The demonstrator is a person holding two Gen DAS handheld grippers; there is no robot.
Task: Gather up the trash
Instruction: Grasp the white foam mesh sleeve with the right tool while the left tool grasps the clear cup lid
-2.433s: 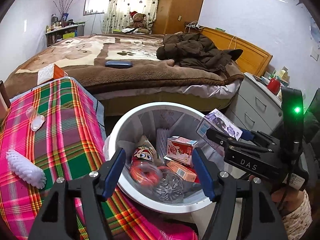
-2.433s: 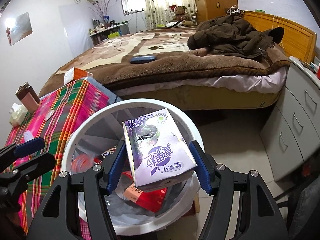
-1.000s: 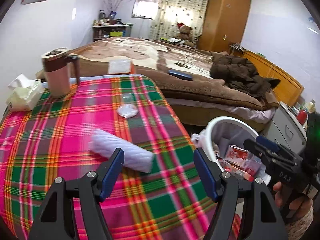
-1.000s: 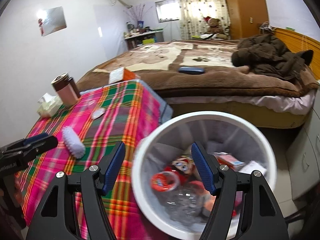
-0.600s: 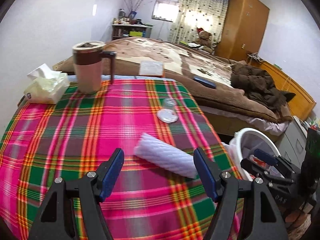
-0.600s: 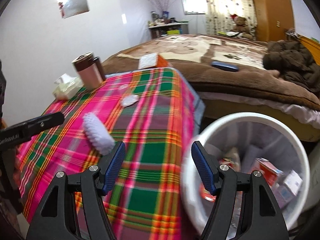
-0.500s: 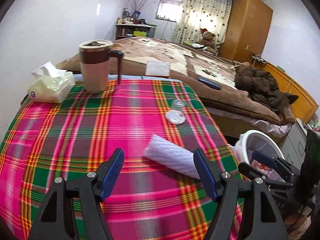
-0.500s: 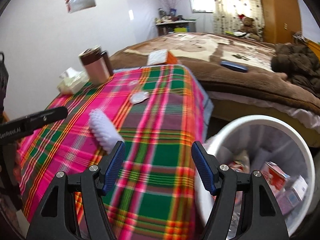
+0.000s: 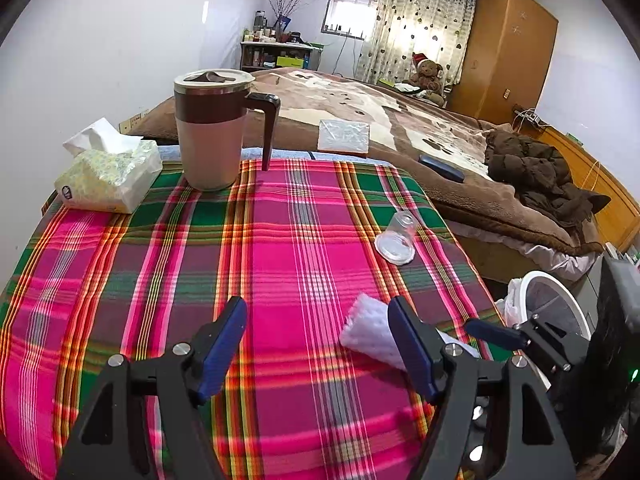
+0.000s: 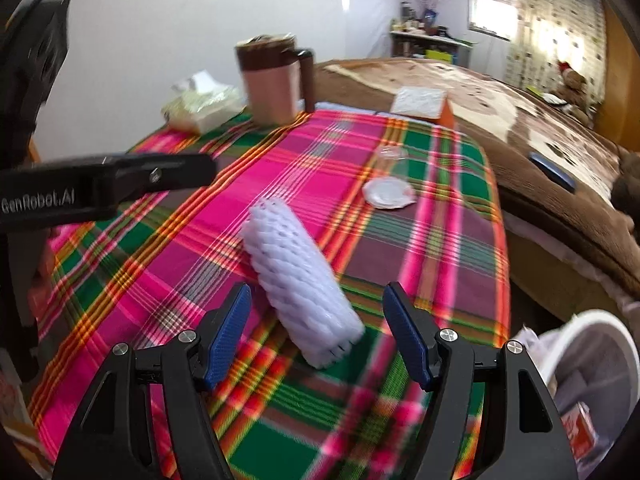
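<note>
A white foam net sleeve (image 10: pixel 298 284) lies on the plaid tablecloth (image 10: pixel 192 248); its near end sits just ahead of my right gripper (image 10: pixel 318 334), which is open with nothing touching its pads. In the left wrist view the sleeve (image 9: pixel 368 334) pokes out behind the right finger of my left gripper (image 9: pixel 318 344), which is also open over bare cloth. A clear plastic cup (image 9: pixel 398 234) lies tipped on its side farther back, with its round mouth (image 10: pixel 388 193) facing forward. The white trash bin (image 10: pixel 580 392), holding cartons, stands off the table's right edge.
A brown-and-pink lidded mug (image 9: pixel 214 128) and a tissue pack (image 9: pixel 108 176) stand at the table's far left. Behind the table is a bed (image 9: pixel 420 136) with a dark jacket (image 9: pixel 536 172), a white box (image 9: pixel 344 136) and a blue case (image 9: pixel 442 168).
The right gripper has let its purple carton go into the bin. Both grippers then swung left from the bin to over the table, and the foam sleeve now lies right in front of the right gripper.
</note>
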